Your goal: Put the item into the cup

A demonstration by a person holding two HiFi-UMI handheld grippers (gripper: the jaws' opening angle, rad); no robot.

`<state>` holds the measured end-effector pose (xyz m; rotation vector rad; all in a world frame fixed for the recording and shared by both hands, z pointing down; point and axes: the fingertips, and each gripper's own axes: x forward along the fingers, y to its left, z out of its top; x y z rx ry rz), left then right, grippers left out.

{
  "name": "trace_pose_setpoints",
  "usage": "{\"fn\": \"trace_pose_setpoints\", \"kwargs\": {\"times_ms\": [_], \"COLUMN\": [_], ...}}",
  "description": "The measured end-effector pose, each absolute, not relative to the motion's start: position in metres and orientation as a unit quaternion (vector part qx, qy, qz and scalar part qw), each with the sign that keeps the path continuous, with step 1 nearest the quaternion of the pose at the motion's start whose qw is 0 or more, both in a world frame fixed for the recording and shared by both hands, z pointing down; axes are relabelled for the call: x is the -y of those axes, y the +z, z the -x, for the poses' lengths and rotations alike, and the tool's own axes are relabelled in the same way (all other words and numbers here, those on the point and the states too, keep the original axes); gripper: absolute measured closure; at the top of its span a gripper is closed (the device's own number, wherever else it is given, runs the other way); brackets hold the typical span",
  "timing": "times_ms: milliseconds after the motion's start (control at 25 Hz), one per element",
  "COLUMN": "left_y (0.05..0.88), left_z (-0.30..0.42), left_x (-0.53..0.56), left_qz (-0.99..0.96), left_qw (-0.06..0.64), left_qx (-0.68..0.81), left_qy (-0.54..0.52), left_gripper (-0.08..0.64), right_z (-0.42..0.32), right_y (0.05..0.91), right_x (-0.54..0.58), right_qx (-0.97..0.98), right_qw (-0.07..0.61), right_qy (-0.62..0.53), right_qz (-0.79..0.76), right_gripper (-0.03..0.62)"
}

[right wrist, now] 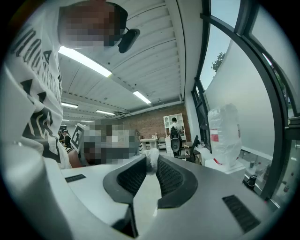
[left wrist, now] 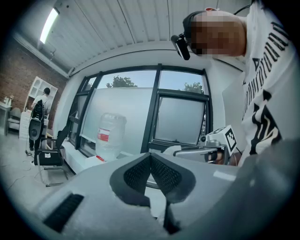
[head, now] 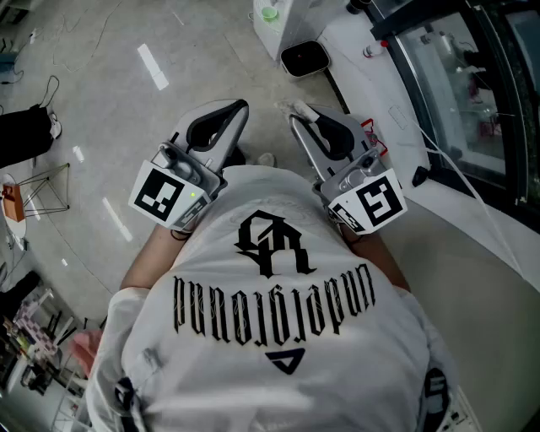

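Both grippers are held up close to the person's white printed shirt (head: 270, 321). My right gripper (head: 295, 111) is shut on a small white fluffy item (right wrist: 151, 158), pinched at the very tips of its black ribbed pads (right wrist: 172, 178); the item shows as a pale speck (head: 298, 106) in the head view. My left gripper (head: 242, 105) is shut with its pads (left wrist: 165, 176) meeting and nothing between them. From the left gripper view the right gripper's marker cube (left wrist: 230, 138) is in sight. I cannot pick out a cup for certain in any view.
A white unit with something green on top (head: 270, 15) and a black-topped white box (head: 304, 57) stand on the floor ahead. A white ledge (head: 396, 126) runs under the windows at right, bearing a large water bottle (left wrist: 110, 136). A wire stand (head: 42, 190) is at left.
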<state>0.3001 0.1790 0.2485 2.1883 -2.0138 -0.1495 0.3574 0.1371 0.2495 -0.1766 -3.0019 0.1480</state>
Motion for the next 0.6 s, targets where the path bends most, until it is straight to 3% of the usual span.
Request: {"fn": "trace_pose_setpoints", "kwargs": {"times_ms": [600], "left_y": [0.254], "left_z": [-0.245], "left_x": [-0.179], "left_qz": [-0.719], "left_qw": [0.093], "left_qx": [0.686], "left_qy": [-0.062], "left_gripper": [0.545], "right_z": [-0.315], "right_y": [0.253], "right_x": [-0.126], "right_qx": [0.994], "right_qw": [0.075], "right_qy": [0.063], "right_qz": [0.056], "right_gripper": [0.525]}}
